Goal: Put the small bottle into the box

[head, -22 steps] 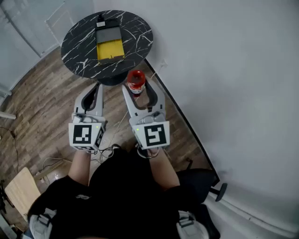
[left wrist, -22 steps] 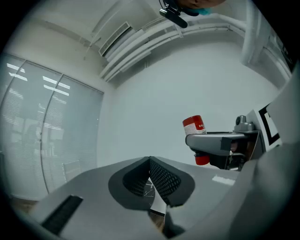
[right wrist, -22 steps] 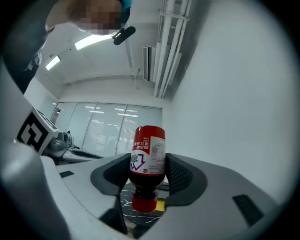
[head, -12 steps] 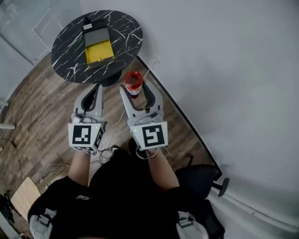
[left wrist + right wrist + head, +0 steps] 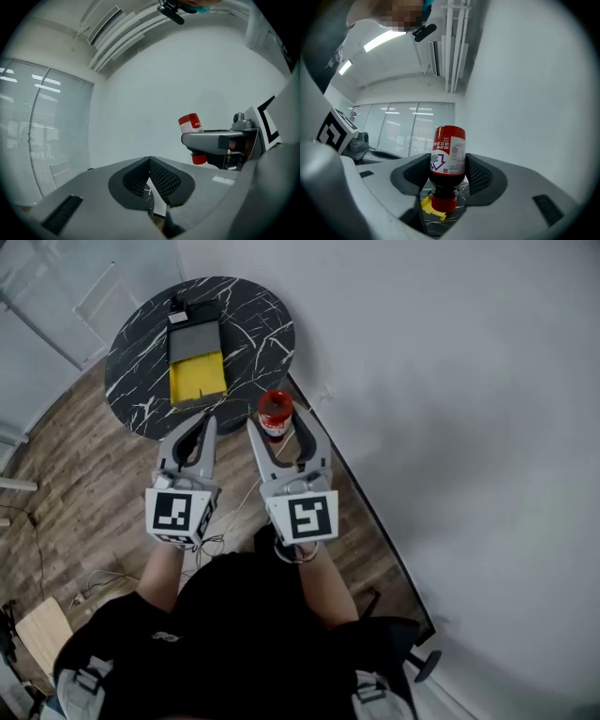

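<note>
In the head view my right gripper (image 5: pixel 277 421) is shut on the small bottle (image 5: pixel 275 410), a red one with a white label, held in the air just short of the table's near edge. The right gripper view shows the bottle (image 5: pixel 448 157) upside down between the pads, red cap at the bottom. The box (image 5: pixel 196 367), dark grey with a yellow inside, lies open on the round black marble table (image 5: pixel 258 329); a yellow part of the box (image 5: pixel 431 208) shows under the bottle. My left gripper (image 5: pixel 194 429) hangs beside the right one, shut and empty (image 5: pixel 150 173).
A white wall (image 5: pixel 450 381) runs along the right, close to the table and to my right gripper. Wooden floor (image 5: pixel 84 484) lies under both grippers, with cables (image 5: pixel 220 540) near the person's feet. A small dark item (image 5: pixel 176 308) sits at the box's far end.
The table and box now lie closer to both grippers, which have advanced toward them. The bottle stays held in the right gripper; the left stays shut.
</note>
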Available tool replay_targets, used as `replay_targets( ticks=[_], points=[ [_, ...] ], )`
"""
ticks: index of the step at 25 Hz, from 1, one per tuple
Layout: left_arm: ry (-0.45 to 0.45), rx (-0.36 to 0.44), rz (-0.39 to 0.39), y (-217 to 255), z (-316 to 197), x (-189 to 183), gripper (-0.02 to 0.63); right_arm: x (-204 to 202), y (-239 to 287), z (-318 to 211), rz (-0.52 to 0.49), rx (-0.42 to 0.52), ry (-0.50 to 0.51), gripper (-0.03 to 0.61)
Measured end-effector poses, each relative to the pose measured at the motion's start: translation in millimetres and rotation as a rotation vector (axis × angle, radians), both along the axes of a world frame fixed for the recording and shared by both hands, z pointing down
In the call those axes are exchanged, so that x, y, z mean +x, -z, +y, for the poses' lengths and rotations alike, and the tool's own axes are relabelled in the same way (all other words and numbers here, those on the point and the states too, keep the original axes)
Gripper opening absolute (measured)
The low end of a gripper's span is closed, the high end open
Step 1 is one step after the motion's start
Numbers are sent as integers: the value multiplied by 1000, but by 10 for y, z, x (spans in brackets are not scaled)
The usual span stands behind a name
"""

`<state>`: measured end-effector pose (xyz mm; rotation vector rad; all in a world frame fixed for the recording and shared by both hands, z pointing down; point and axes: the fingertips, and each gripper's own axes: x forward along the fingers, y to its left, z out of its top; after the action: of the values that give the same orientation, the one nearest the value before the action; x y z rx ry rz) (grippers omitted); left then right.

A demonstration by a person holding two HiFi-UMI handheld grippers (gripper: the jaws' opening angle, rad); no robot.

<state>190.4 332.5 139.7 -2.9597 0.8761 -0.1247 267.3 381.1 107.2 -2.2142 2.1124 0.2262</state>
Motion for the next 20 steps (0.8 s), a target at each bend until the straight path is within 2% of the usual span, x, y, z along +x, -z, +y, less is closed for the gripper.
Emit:
replay_targets(
  ticks=[5,9,13,20],
  points=[
    [34,-11,-25,-79,-188,498,-2,524,-48,-247,-19,-13,50,216],
    [82,-51,-49,-155,-346,669,-1,781,-127,-453,-22,-46,103,216],
    [134,-68,-77,-270,-528,709,-2,870,-234,-663,-13,-63,164,216],
    [213,-91,-83,-401,-931,662,-1,815,-365,-1091,20,-98,269,216]
  ],
)
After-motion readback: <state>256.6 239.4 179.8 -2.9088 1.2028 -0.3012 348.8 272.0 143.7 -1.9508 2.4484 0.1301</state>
